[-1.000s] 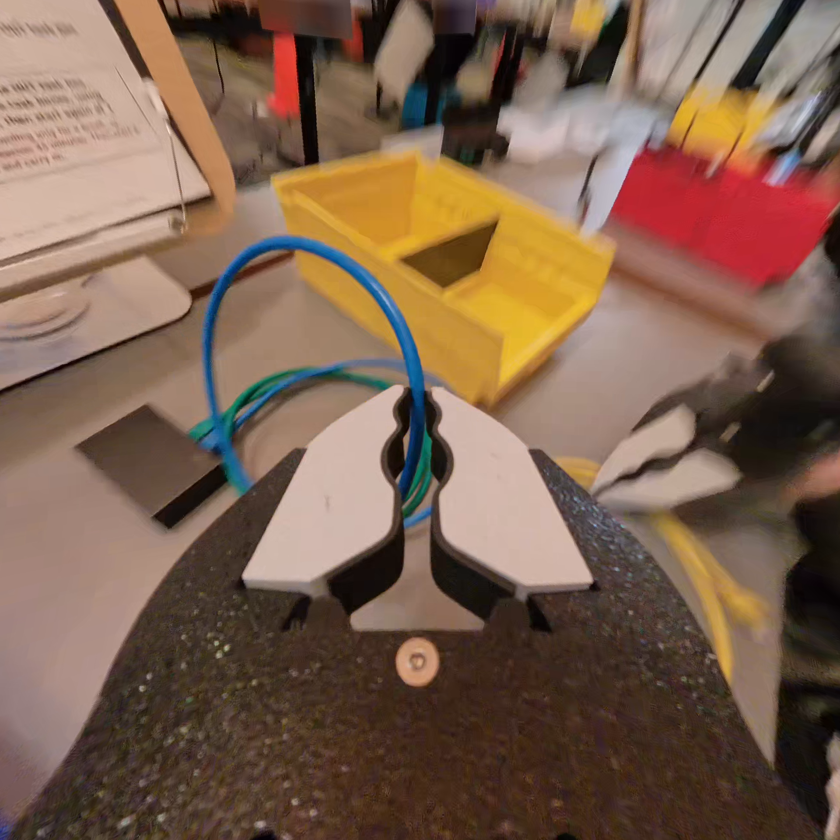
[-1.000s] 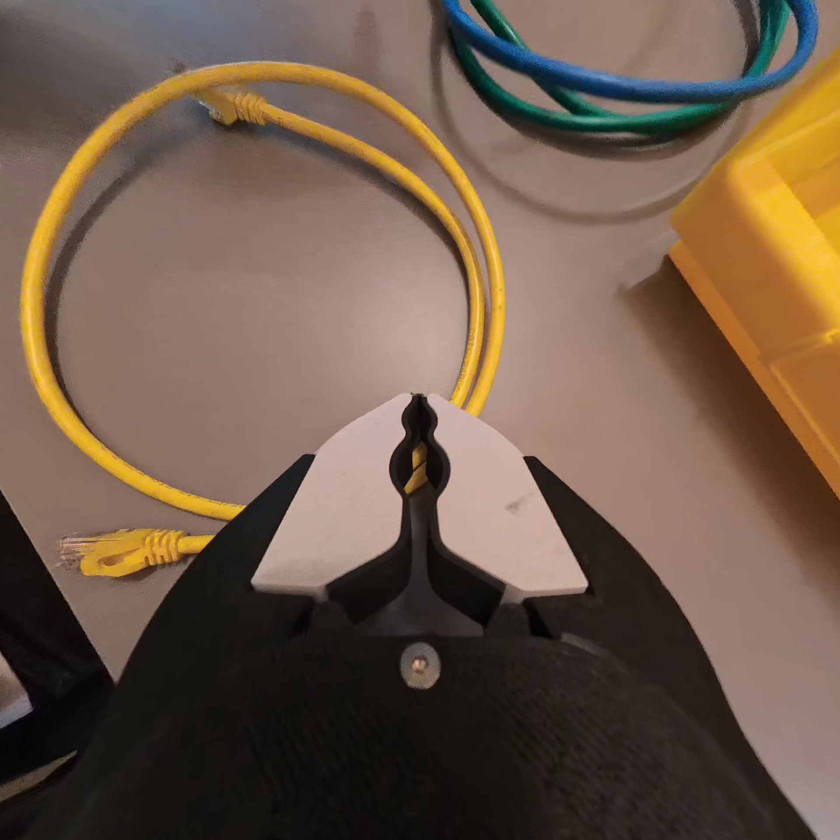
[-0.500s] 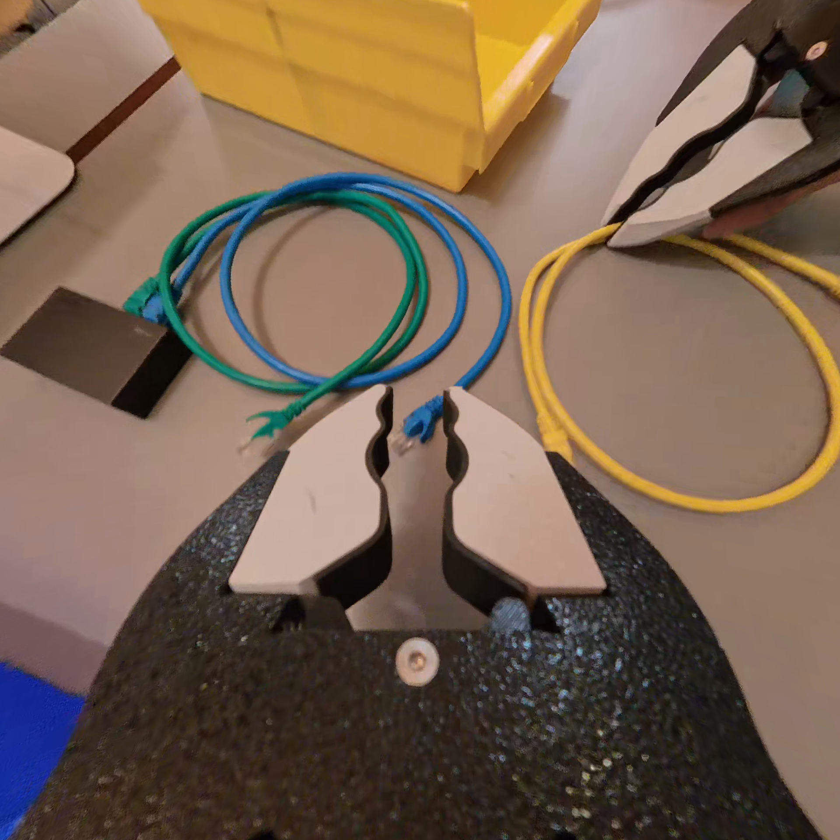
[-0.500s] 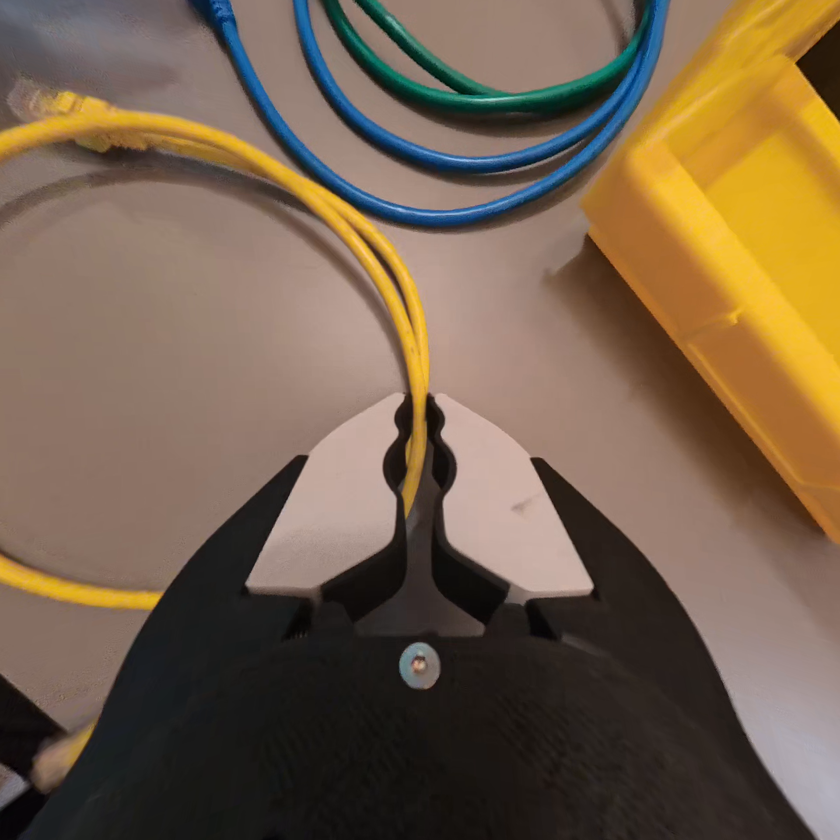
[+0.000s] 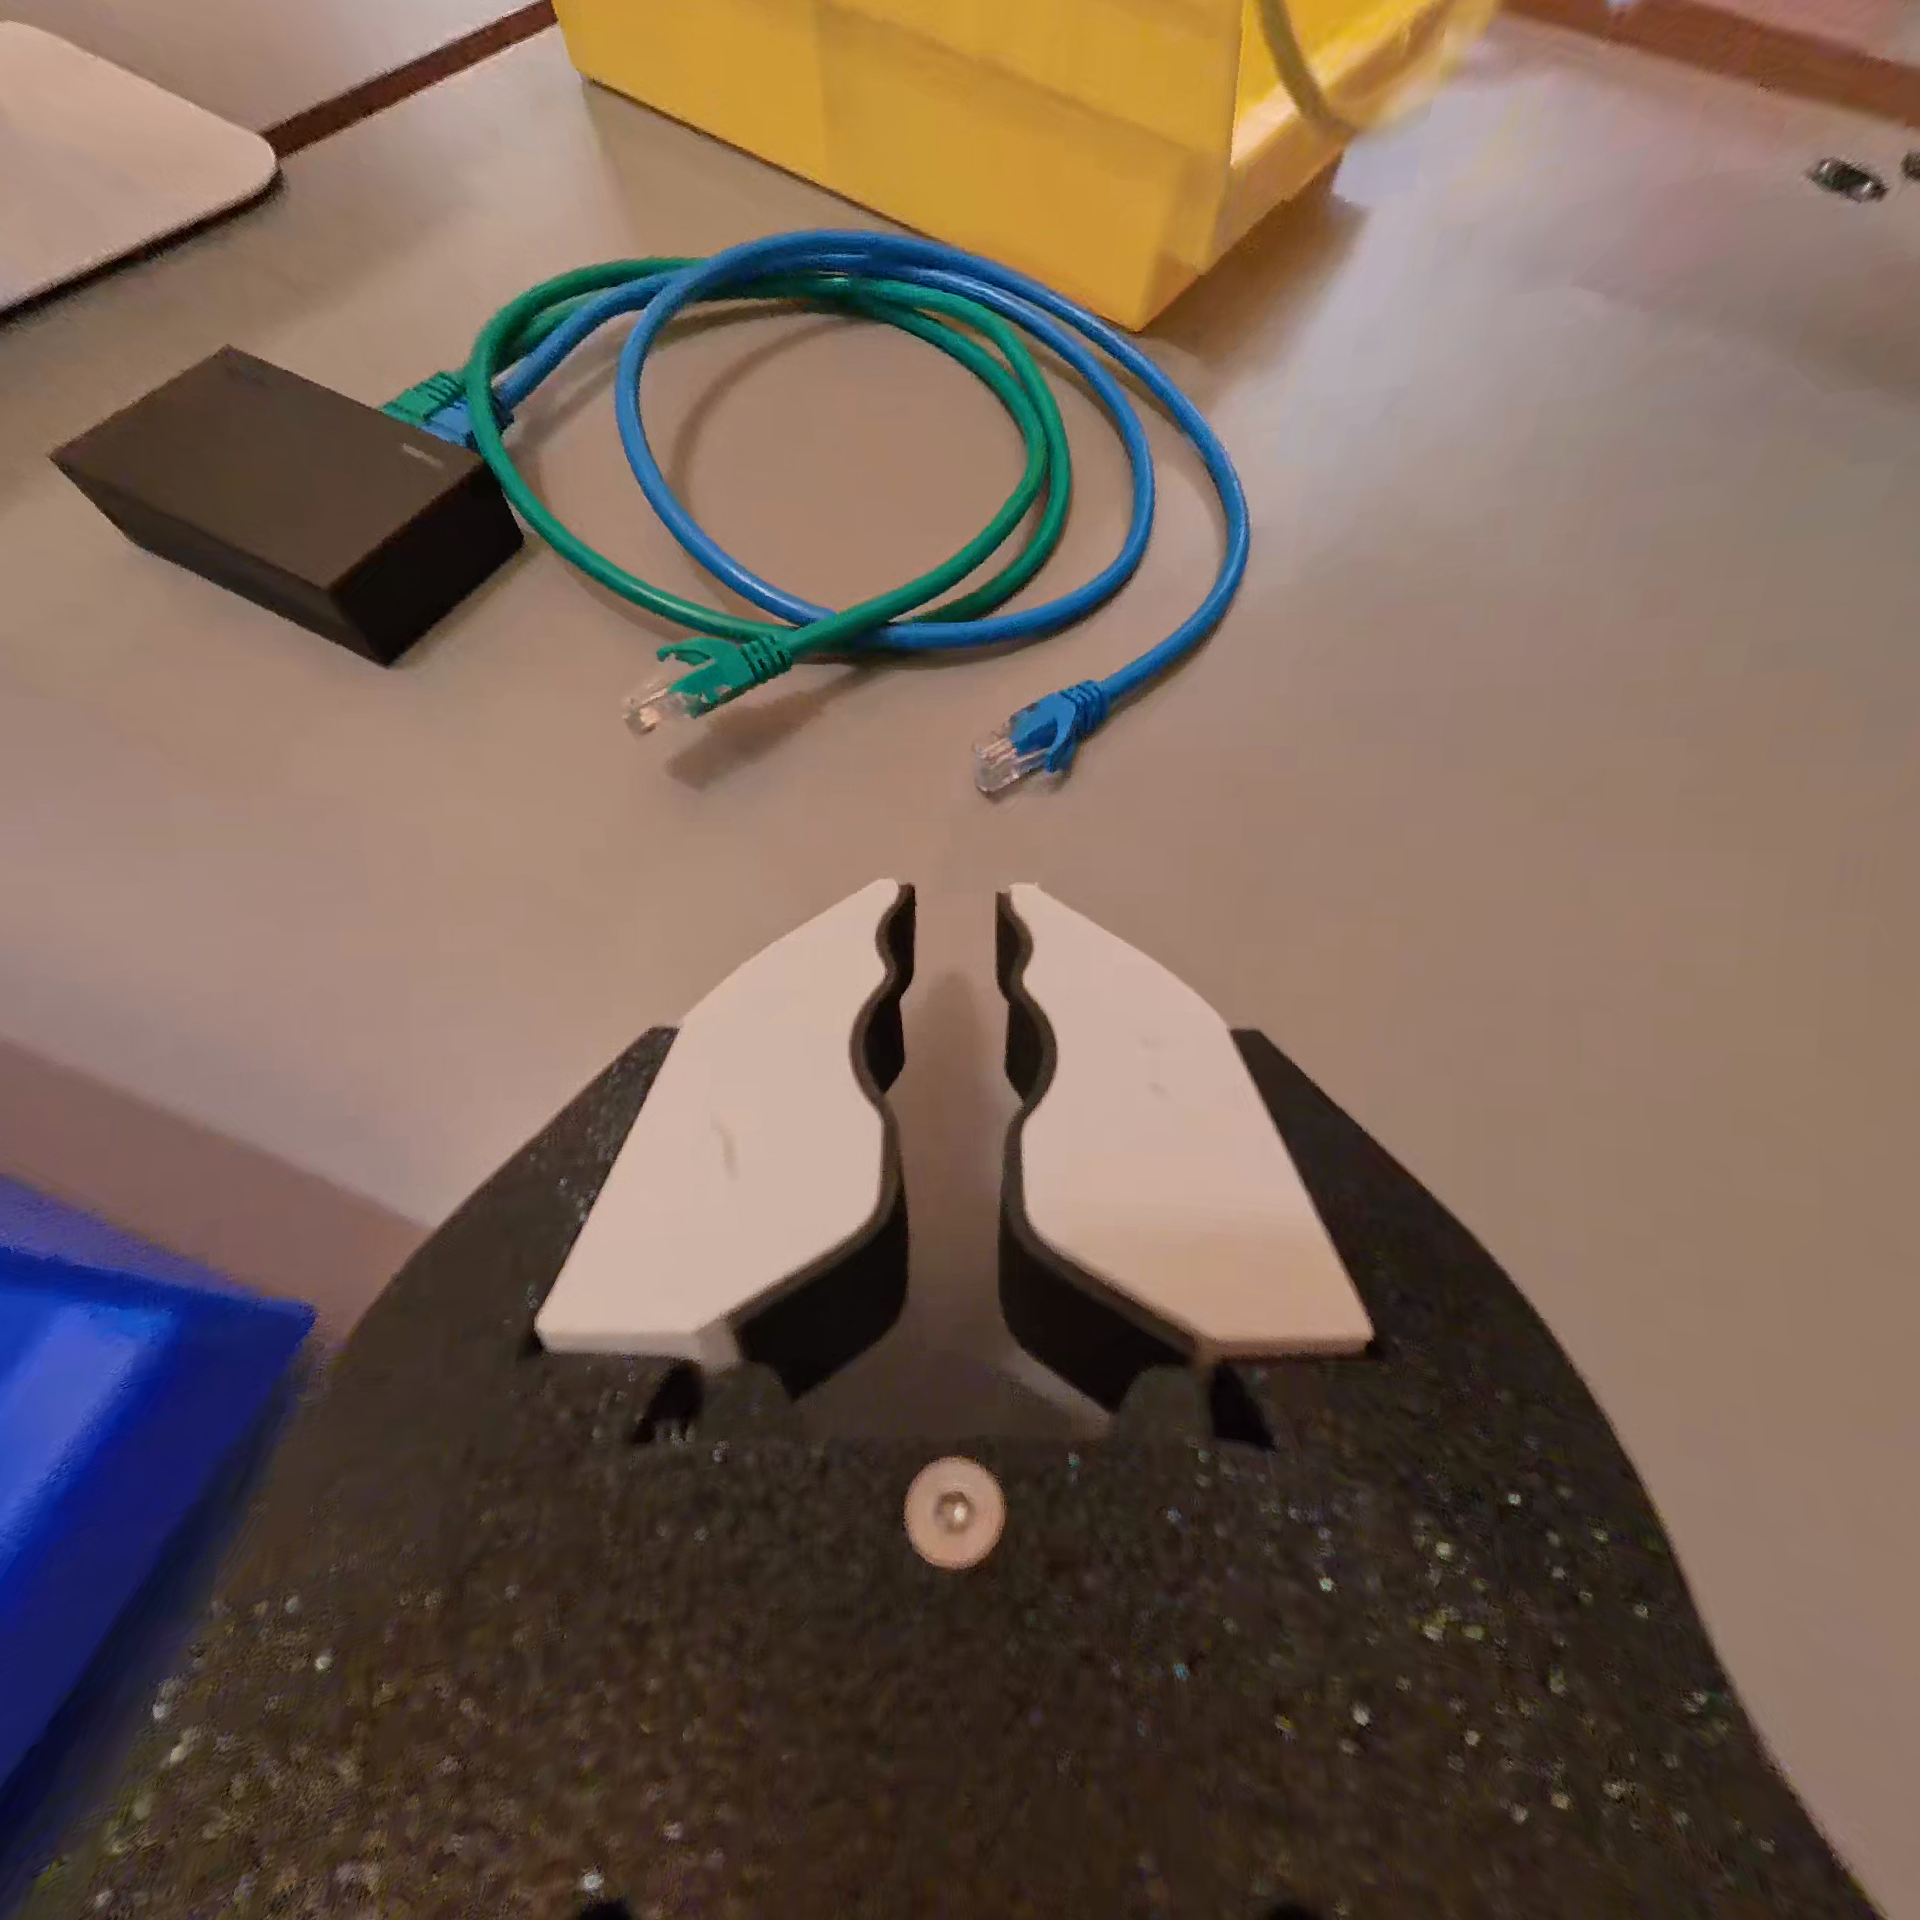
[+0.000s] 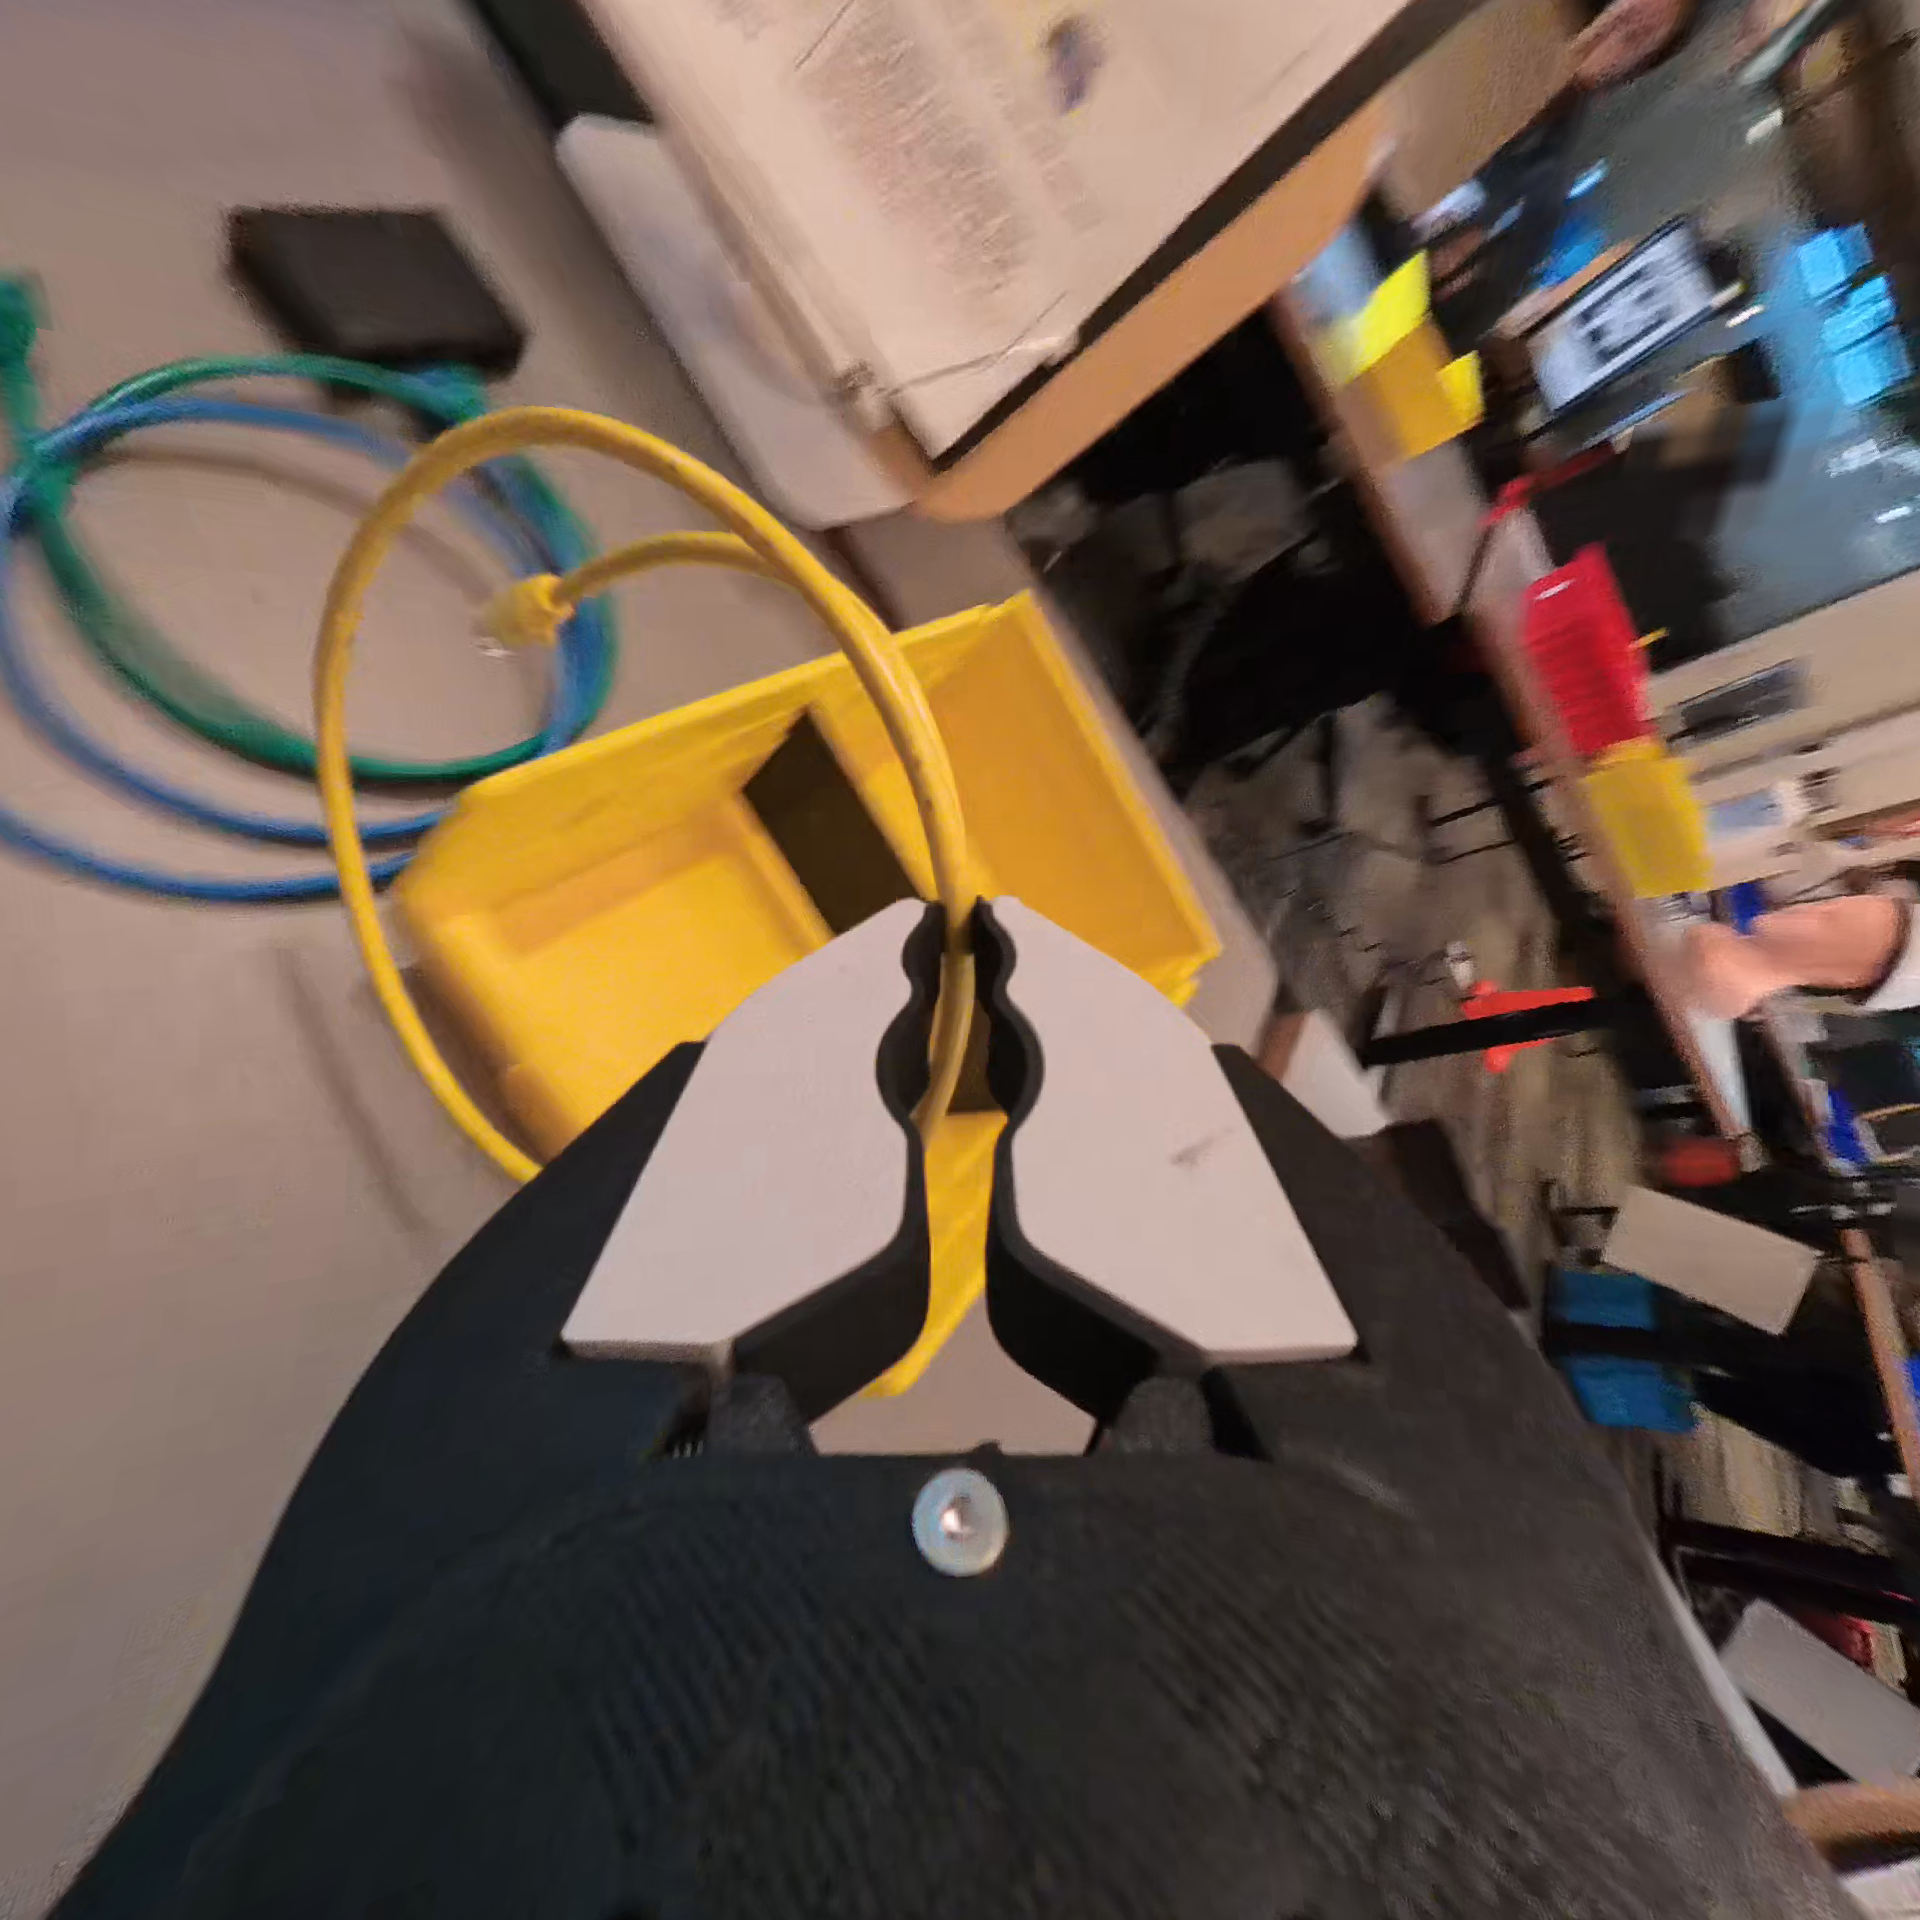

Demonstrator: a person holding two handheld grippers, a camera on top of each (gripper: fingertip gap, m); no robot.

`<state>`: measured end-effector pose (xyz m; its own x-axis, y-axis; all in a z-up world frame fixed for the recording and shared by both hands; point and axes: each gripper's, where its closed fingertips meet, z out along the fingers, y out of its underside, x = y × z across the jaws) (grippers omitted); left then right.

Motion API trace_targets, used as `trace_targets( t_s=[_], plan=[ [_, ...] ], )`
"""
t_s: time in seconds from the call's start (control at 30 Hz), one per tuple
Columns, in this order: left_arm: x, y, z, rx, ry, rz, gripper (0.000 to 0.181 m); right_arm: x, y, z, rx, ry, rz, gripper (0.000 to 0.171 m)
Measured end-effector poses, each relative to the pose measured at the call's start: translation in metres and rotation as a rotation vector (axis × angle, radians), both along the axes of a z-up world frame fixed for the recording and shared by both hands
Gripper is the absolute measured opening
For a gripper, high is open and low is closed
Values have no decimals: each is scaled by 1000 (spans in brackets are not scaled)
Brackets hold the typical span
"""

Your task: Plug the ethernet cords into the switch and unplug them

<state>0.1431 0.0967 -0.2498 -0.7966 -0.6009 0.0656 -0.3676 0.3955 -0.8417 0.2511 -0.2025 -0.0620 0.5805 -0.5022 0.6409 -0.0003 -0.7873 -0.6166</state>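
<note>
A black switch (image 5: 286,499) lies on the grey table at the left. A green cord (image 5: 1023,416) and a blue cord (image 5: 1195,436) are coiled beside it, each with one end at the switch. Their free plugs, the green plug (image 5: 691,681) and the blue plug (image 5: 1029,732), lie on the table ahead of my left gripper (image 5: 956,894), which is open and empty. My right gripper (image 6: 958,914) is shut on a yellow cord (image 6: 343,665) and holds its loop in the air over the yellow bin (image 6: 644,883). The switch (image 6: 369,281) also shows in the right wrist view.
The yellow bin (image 5: 987,125) stands behind the cords. A blue bin (image 5: 94,1392) is at my near left. A white stand base (image 5: 114,156) sits at the far left. Shelves and a person (image 6: 1787,945) are beyond the table edge.
My left gripper let go of the blue cord, opened and drew back from the plugs. My right gripper lifted the yellow cord off the table and swung it over the yellow bin.
</note>
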Motion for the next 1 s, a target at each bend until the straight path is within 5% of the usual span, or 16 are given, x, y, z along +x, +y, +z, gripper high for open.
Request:
trace_targets(
  t_s=[0.03,0.17,0.33,0.43,0.77,1.0],
  plan=[
    [0,0,0,9,-20,-1,14,14,-4,15,37,-71,-6,6],
    [-6,-3,0,19,-32,-43,14,57,-32,32,192,-252,-59,6],
    [-6,-2,2,0,-38,-36,14,74,-75,4,351,-405,-221,6],
    [-5,-1,3,-16,-24,-28,14,62,-70,-25,387,-363,-129,6],
    [-5,-1,-1,7,-16,-28,14,60,-76,-64,86,-239,-77,6],
    [-5,-3,-8,57,-2,-31,14,83,-93,-84,-162,-211,-224,13]
  ],
)
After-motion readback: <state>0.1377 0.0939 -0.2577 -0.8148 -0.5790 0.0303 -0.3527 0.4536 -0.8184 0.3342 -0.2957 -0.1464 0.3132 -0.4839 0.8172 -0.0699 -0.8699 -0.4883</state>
